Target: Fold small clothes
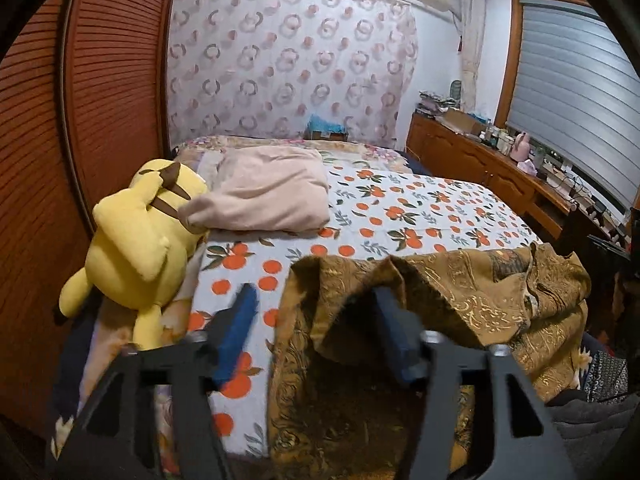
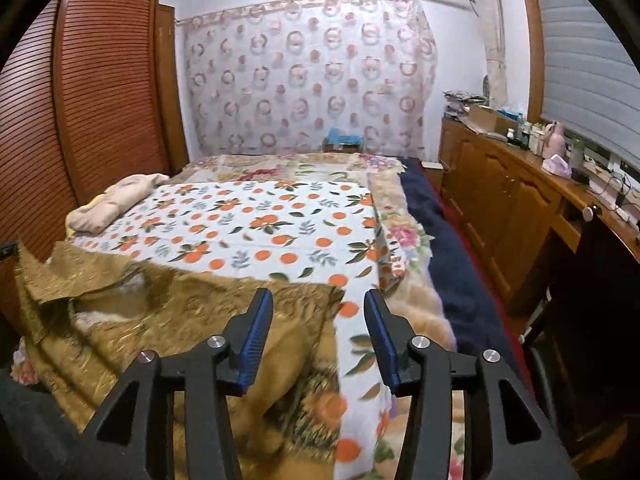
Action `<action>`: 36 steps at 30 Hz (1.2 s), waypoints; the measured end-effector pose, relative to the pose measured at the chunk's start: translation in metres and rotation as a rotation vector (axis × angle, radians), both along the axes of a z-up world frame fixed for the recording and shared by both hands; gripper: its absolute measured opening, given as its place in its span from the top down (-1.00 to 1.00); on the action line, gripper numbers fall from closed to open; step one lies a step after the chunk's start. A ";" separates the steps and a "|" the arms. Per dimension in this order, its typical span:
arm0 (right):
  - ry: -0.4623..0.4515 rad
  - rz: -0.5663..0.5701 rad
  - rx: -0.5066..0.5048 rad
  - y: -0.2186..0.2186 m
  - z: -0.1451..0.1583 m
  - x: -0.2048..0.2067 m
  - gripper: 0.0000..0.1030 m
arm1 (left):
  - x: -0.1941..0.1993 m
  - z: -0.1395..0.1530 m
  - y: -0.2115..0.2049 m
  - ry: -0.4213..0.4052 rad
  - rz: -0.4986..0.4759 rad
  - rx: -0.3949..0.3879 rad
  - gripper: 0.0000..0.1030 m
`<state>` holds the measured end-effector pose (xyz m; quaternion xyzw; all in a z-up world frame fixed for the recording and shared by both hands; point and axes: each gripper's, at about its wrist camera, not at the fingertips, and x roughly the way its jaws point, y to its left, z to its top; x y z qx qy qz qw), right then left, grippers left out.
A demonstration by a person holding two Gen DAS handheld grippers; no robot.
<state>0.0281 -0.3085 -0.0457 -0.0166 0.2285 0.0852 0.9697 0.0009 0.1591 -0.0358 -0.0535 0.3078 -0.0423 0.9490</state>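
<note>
A golden-brown patterned garment point(image 1: 460, 300) lies crumpled on the orange-print bedsheet point(image 1: 400, 212) at the near end of the bed. My left gripper point(image 1: 316, 300) is open, and its right finger sits under a raised fold of the garment's near left edge. The garment also shows in the right wrist view point(image 2: 160, 320), spread to the left. My right gripper point(image 2: 318, 300) is open and empty, just above the garment's right edge and the bedsheet point(image 2: 280, 216).
A yellow plush toy point(image 1: 136, 240) lies at the bed's left edge beside a pink folded blanket point(image 1: 272, 196). A wooden louvred wardrobe point(image 1: 80, 120) stands to the left. A wooden cabinet point(image 2: 520, 208) with clutter runs along the right under the window.
</note>
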 end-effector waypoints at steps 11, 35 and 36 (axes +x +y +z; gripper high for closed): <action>0.153 0.066 0.048 0.005 -0.021 0.067 -0.17 | 0.036 -0.002 0.009 0.030 0.028 0.036 -0.55; 0.243 0.046 -0.004 0.010 -0.051 0.104 -0.18 | 0.129 -0.061 0.005 0.322 -0.106 -0.011 -0.01; 0.242 0.048 0.001 0.009 -0.051 0.104 -0.18 | 0.128 -0.063 0.004 0.329 -0.109 -0.013 0.03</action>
